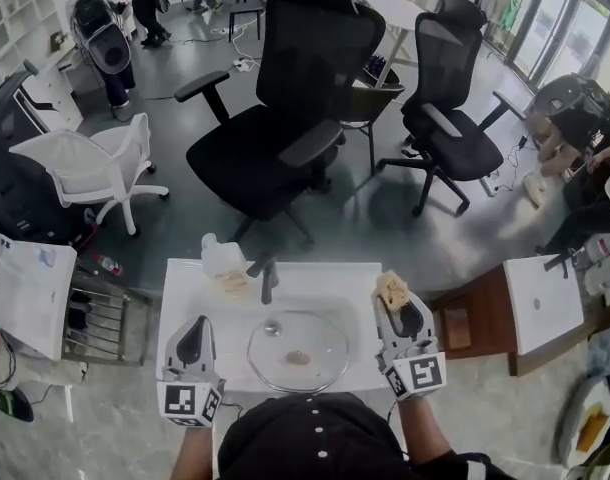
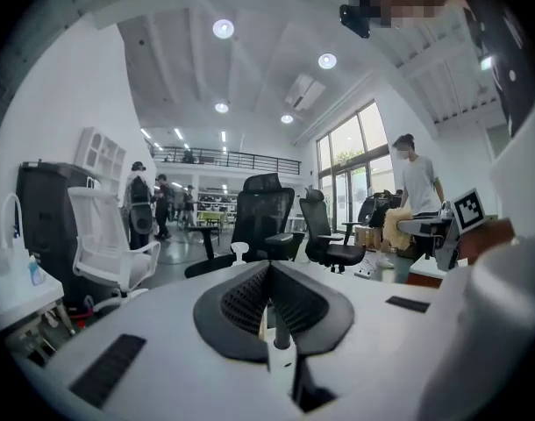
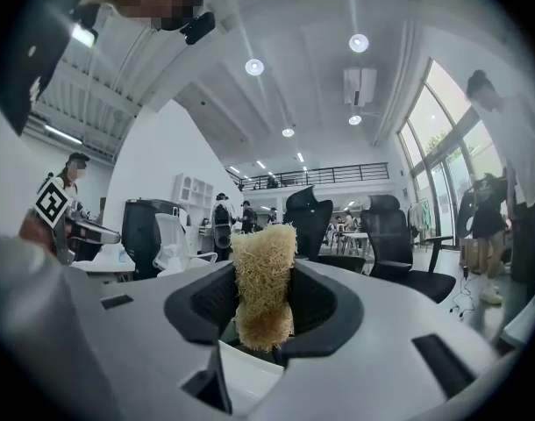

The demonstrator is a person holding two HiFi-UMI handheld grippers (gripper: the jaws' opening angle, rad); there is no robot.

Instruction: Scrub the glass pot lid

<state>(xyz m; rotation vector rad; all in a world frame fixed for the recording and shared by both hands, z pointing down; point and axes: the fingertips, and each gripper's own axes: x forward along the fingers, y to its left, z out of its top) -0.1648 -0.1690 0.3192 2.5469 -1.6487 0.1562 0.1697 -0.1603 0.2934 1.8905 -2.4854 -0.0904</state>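
Glass pot lid (image 1: 298, 353): round, clear, flat in white sink (image 1: 320, 278), worktop centre.
Loofah scrubber (image 3: 264, 253): fibrous, tan, blocky.
Right gripper (image 3: 264, 298): clamped on loofah scrubber.
Left gripper (image 2: 269, 277): clenched, empty.

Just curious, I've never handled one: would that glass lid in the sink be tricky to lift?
Probably stiff and breakable: the glass lid looks see-through. Lying flat in the sink, its rim likely offers little to grab. Being round, it might roll on edge.

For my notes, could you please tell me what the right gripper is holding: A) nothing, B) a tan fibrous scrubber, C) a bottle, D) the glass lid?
B: the right gripper is shut on the tan fibrous scrubber; the glass lid lies apart.
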